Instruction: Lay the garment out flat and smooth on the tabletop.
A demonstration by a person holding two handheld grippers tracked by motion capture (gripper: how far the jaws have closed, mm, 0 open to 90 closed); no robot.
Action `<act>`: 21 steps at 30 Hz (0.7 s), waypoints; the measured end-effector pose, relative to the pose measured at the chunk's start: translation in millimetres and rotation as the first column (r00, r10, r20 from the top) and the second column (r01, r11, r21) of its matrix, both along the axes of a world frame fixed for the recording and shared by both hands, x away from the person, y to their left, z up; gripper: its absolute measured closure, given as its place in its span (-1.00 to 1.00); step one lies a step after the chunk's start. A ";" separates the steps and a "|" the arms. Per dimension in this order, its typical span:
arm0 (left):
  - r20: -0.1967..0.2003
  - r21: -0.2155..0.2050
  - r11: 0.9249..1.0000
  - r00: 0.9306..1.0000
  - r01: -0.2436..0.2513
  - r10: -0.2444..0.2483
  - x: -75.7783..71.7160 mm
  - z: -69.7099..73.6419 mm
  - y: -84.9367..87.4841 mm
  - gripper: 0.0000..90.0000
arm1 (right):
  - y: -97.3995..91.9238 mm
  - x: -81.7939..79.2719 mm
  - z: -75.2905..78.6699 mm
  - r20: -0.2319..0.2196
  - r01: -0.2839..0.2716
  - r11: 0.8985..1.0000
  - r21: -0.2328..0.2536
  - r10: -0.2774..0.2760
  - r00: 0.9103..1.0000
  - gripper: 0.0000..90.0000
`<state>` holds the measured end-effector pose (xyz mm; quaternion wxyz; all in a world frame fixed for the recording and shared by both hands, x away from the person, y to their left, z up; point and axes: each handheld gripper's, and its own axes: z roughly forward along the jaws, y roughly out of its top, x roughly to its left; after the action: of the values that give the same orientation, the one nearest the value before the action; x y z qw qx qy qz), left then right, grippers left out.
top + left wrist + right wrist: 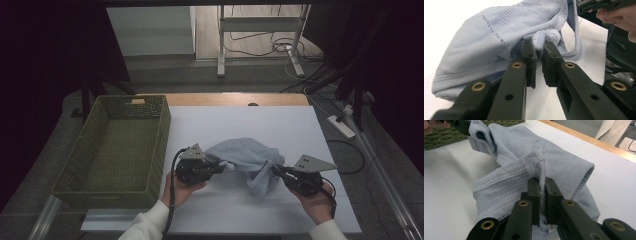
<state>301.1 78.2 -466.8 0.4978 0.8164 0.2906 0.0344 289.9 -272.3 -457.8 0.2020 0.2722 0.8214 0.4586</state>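
Gripping both ends: left gripper [218, 166] and right gripper [276, 171] each clamped on pale-blue knitted garment [247, 157], mid-table, right of green woven basket [90, 150]. Next, likely: lift together, carry left.

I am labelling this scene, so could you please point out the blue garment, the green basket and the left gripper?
blue garment [240, 152]: high view, its raised middle.
green basket [162, 132]: high view, its right wall.
left gripper [538, 50]: left gripper view, between its fingertips, shut on cloth.
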 end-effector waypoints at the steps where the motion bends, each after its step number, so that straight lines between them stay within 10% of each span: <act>1: -0.001 -0.002 1.000 1.000 -0.001 0.001 0.1 0.4 0.6 0.81 | 0.0 -0.1 0.1 0.001 0.000 1.000 0.000 0.000 1.000 0.87; 21: 0.015 -0.062 0.998 1.000 -0.025 0.026 0.8 16.2 15.8 0.81 | -1.5 -1.3 6.1 0.026 -0.001 0.999 0.040 0.000 1.000 0.87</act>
<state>301.9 94.0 -450.6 0.5247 0.7965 0.2982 0.0381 288.5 -273.8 -451.7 0.2071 0.2702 0.8093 0.4787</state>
